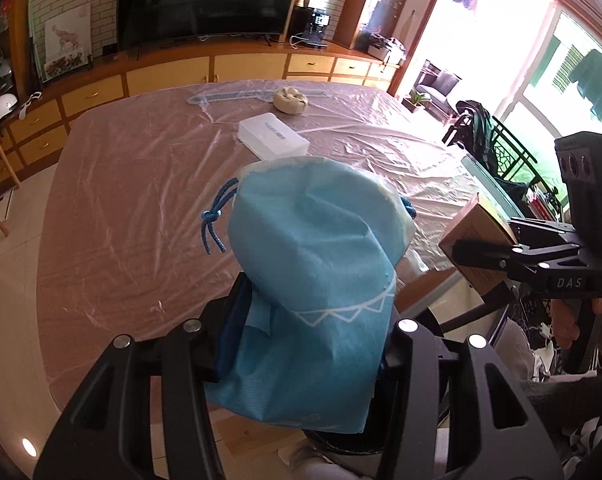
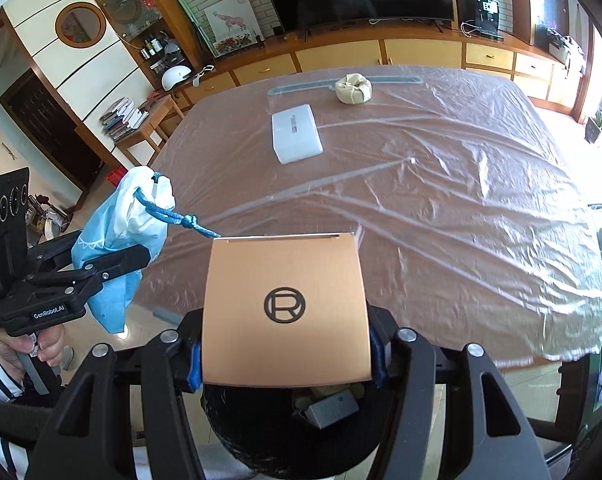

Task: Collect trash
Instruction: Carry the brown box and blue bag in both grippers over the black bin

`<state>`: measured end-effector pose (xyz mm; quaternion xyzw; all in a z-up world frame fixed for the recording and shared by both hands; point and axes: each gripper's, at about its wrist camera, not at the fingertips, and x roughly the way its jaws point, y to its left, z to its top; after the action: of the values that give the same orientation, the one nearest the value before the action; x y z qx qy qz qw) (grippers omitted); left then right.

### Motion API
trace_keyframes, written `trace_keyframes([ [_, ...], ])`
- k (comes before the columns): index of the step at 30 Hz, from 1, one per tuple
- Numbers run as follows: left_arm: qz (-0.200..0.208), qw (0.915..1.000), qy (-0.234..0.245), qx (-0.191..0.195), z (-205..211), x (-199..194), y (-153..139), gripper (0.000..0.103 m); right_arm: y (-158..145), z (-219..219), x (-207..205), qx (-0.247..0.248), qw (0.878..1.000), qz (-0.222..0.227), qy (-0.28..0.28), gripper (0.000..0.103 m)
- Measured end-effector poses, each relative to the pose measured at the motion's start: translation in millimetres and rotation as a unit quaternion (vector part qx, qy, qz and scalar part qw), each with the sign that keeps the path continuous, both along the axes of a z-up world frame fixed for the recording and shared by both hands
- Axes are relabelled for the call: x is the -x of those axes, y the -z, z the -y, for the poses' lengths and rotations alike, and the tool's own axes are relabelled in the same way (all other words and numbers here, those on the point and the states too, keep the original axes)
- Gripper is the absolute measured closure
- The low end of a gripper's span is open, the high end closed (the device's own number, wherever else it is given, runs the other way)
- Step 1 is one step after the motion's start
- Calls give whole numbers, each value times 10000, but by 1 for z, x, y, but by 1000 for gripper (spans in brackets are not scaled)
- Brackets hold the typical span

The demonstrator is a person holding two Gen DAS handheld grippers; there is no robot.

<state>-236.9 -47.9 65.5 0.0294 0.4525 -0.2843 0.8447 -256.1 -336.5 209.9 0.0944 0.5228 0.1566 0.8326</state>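
My left gripper clamps a crumpled light-blue drawstring fabric bag; my right gripper clamps a tan cardboard box over a black bin. Beyond, on the plastic-covered table, lie a white rectangular box and a beige paper wad.

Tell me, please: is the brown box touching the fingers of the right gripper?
Touching. In the right wrist view the brown box sits clamped in the right gripper; both fingers press against its left and right sides, with no gap visible.
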Motion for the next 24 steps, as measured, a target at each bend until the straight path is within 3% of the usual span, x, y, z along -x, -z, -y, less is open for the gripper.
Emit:
trace_keyframes([
  [7, -75, 9993, 357, -9, 9, 21, 4, 52, 2, 2, 20, 0, 10000, -93, 27, 46],
  [13, -93, 9952, 957, -159, 21, 49, 9, 52, -2, 2, 40, 71, 9999, -101, -89, 46],
  [24, -461, 9764, 2099, -209, 40, 81, 27, 52, 7, 13, 76, 159, 9989, -435, -55, 46],
])
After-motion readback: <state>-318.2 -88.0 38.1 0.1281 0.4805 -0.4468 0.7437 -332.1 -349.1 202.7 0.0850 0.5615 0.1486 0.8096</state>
